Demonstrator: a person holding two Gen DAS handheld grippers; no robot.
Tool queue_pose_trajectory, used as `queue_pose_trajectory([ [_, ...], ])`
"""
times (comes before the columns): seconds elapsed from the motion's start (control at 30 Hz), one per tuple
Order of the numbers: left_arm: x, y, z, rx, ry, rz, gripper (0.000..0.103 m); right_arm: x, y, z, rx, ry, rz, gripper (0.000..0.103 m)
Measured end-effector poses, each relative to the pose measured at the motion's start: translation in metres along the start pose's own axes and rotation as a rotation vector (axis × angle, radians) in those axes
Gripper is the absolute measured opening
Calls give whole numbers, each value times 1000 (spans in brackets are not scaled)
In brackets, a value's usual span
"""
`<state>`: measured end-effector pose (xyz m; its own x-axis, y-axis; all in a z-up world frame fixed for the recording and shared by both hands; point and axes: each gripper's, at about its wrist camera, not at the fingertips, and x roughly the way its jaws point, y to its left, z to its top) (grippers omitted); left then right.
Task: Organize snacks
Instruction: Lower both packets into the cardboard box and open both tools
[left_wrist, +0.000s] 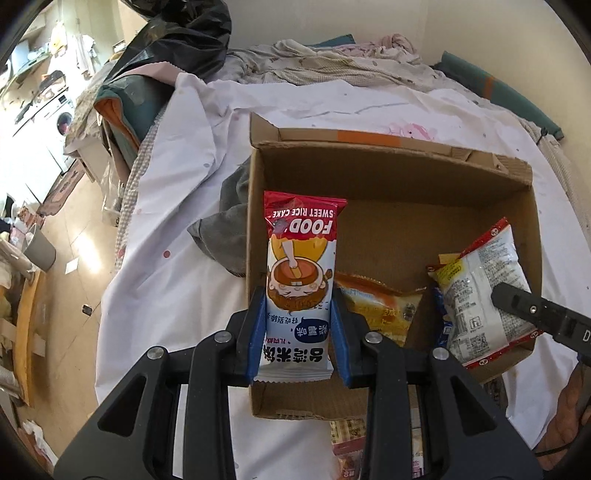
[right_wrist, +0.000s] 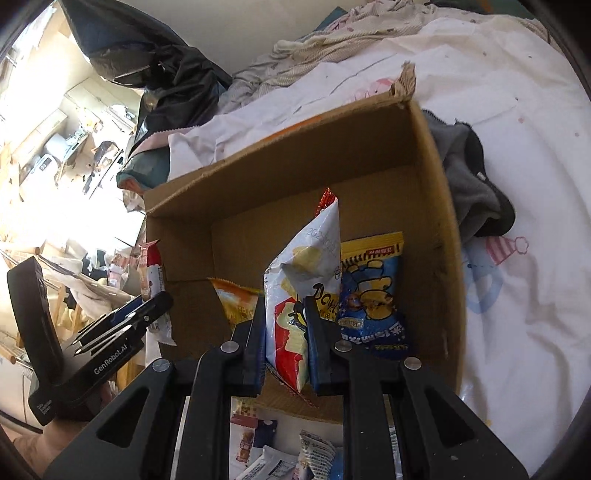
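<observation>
Here, in the left wrist view, the left gripper (left_wrist: 298, 332) was clamped on a rice cake packet (left_wrist: 300, 280), its blue pads pressing both long edges of the slim, glossy wrapper. The packet stood white with a red top band and an upside-down cartoon face, poking forward from the claw over the near left corner of an open cardboard box (left_wrist: 388, 177). Inside the box, just right of the claw, lay a crinkled orange packet (left_wrist: 380, 306) flat on the brown floor. Farther right, a white and red snack bag (left_wrist: 484, 291) hung over the box, pinched by the black tip of the right gripper (left_wrist: 517, 306). The box sat on a rumpled white sheet (left_wrist: 177, 206).

In the right wrist view, the right gripper (right_wrist: 286, 332) was clenched on the same white and red snack bag (right_wrist: 306, 266), a puffy foil pouch rising ahead of the claw above the box (right_wrist: 295, 162). Just right of the claw a blue and yellow packet (right_wrist: 373, 295) lay in the box; just left, the orange packet (right_wrist: 236, 299). Far left, the left gripper (right_wrist: 151, 314) held the rice cake packet (right_wrist: 153, 277) at the box's wall.
</observation>
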<state>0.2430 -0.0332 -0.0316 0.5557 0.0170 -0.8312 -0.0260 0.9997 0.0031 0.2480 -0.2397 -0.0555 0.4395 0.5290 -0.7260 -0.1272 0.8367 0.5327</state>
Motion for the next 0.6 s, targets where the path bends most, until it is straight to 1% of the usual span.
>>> queue_pose_trajectory([
  [0.2,1,-4,-1,8,4,-4,29,10,-2,-1,19,22,4,19],
  [0.3,-2,-5,-1,9,-8,0,29,12,-1,-2,15,25,4,22],
  [0.37,-2,-5,0,6,-8,-4,29,13,-2,-1,24,32,9,22],
  [0.57,-1,-4,-1,-7,8,-12,29,16,-4,-3,37,44,13,22],
  [0.6,-1,-4,-2,-7,13,-17,30,17,-3,-3,35,46,9,22],
])
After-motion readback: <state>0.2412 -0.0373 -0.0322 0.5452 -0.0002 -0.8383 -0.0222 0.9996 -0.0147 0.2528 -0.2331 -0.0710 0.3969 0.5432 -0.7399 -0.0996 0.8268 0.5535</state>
